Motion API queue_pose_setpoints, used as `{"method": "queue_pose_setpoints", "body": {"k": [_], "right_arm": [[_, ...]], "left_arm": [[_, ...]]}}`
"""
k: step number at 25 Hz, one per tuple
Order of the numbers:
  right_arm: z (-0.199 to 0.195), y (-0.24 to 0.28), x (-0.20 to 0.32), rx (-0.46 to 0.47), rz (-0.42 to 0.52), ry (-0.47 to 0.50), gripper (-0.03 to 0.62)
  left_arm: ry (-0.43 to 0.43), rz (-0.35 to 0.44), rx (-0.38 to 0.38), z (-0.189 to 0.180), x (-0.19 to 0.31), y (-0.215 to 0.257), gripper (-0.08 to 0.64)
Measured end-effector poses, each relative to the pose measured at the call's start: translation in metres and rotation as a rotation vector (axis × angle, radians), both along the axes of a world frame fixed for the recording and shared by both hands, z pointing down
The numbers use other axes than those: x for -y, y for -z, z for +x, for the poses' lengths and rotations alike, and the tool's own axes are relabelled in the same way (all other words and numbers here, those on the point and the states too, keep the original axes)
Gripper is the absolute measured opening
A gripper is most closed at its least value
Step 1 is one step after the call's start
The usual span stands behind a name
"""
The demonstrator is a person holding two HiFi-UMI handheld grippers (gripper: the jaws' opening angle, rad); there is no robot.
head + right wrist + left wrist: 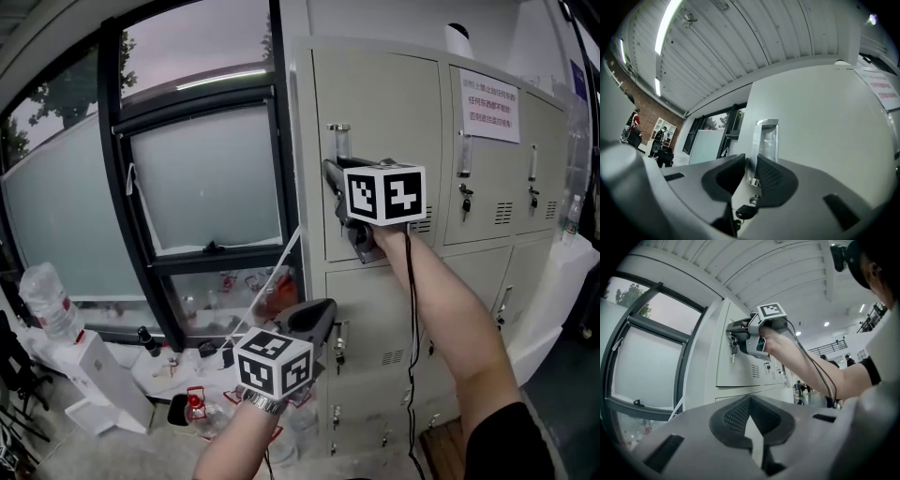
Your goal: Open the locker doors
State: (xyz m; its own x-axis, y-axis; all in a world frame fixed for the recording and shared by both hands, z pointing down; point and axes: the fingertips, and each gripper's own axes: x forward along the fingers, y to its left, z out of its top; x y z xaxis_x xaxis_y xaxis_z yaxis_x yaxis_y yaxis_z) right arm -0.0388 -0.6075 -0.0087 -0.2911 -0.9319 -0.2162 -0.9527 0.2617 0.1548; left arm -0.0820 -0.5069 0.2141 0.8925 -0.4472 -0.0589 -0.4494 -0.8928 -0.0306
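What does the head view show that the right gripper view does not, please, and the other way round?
Only the head view shows the left gripper held low, the neighbouring lockers and the paper notice. Only the right gripper view shows the right gripper from behind, its jaws closed on the handle, with the key just below and the ceiling light above. Both show the top left locker door, not yet opened, and the window beside it.
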Motion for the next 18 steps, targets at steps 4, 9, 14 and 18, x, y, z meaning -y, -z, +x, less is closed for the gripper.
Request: {"method": "queue_pose_setpoints", "body": {"k": [4,9,14,18], "right_arm": [[-0.003,-0.001,-0.012,-0.002,-0.004,0.013,0.08],[-0.005,0.0,-0.03,0.003,-0.007,0.034,0.081],[-0.004,0.0,-0.049,0.014,-0.006,0.061,0.083],[-0.002,0.0,-0.064,0.026,-0.013,0.093,0.084]], "left_arm": [[-0.01,0.001,-0.001,0.0,-0.008,-0.001,-0.003],[-0.029,0.001,-0.003,0.0,-0.021,0.0,-0.002],[-0.051,0.004,0.001,0.003,-0.036,-0.001,-0.003],[-0.07,0.004,0.007,0.005,-0.047,-0.001,-0.003]]}}
